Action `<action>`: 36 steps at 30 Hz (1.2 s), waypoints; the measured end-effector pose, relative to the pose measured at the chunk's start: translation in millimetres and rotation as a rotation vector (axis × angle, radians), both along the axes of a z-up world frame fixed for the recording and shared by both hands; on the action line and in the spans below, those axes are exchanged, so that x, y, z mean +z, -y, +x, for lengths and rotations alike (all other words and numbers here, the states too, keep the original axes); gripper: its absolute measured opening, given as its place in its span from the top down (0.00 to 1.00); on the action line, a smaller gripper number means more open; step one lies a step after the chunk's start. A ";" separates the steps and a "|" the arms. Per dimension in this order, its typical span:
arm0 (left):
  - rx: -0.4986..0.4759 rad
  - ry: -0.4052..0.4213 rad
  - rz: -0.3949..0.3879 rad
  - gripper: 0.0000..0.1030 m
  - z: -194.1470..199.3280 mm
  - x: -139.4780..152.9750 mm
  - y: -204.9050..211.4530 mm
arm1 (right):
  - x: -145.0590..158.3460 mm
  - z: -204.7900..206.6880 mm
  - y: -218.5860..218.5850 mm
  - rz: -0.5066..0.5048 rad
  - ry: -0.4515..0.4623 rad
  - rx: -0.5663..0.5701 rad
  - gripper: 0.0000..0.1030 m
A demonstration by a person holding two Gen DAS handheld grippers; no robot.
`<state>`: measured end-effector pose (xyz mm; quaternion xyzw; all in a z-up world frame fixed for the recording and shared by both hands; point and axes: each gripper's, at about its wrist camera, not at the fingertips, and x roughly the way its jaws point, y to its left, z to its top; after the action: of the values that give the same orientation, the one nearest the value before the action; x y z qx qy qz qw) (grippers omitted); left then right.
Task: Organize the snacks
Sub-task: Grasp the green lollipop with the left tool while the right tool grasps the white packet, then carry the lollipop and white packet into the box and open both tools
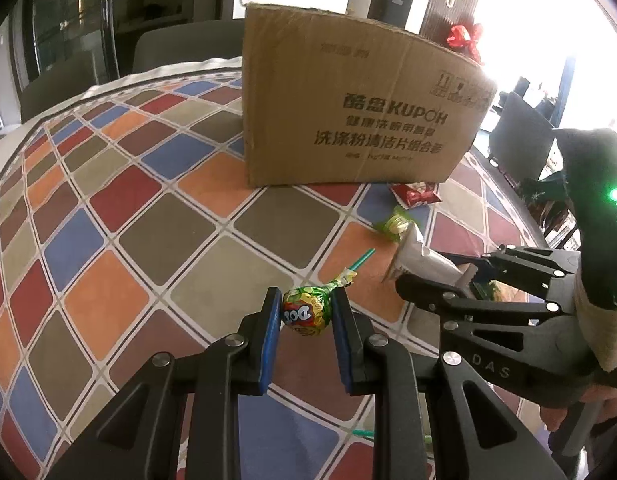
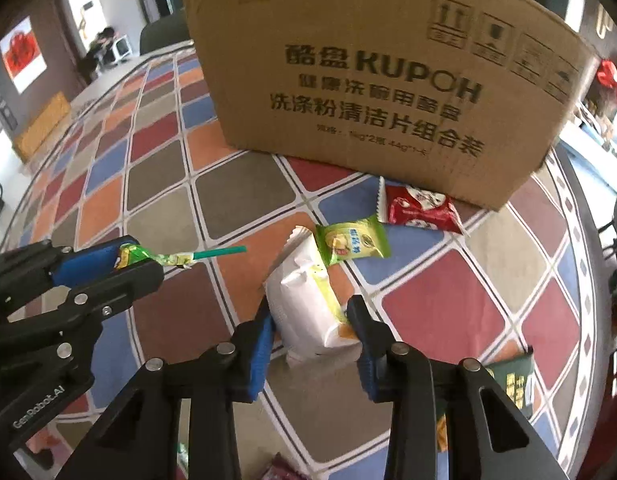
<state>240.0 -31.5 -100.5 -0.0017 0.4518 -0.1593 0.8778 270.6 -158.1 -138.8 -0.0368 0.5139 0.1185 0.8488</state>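
Both grippers loaded up
Left gripper (image 1: 306, 314) pinches a lollipop (image 1: 304, 312); right gripper (image 2: 314, 326) squeezes a white snack packet (image 2: 304, 312).

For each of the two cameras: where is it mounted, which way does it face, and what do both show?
Left wrist: sits on the left gripper, facing down and forward at its lollipop; the right gripper and a hand show.
Right wrist: sits on the right gripper, which clamps a white packet; the left gripper shows.
Shared: cardboard box, checked tablecloth, red packet, green packet.
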 end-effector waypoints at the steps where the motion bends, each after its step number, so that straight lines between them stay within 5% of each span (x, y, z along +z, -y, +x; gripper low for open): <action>1: -0.003 0.005 0.003 0.75 -0.7 1.5 1.6 | 1.4 -3.0 2.0 0.007 0.007 -0.012 0.64; 13: -0.025 0.080 0.003 0.75 -15.1 32.0 13.1 | 31.5 -27.1 17.8 0.074 0.077 -0.094 0.64; 36: -0.028 0.351 -0.026 0.75 7.2 153.6 26.4 | 160.0 -21.9 47.6 0.158 0.385 -0.173 0.64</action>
<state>247.2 -57.9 53.1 0.0212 0.2897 -0.1752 0.9407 248.7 -205.7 21.2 0.0522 0.3328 0.0762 0.9385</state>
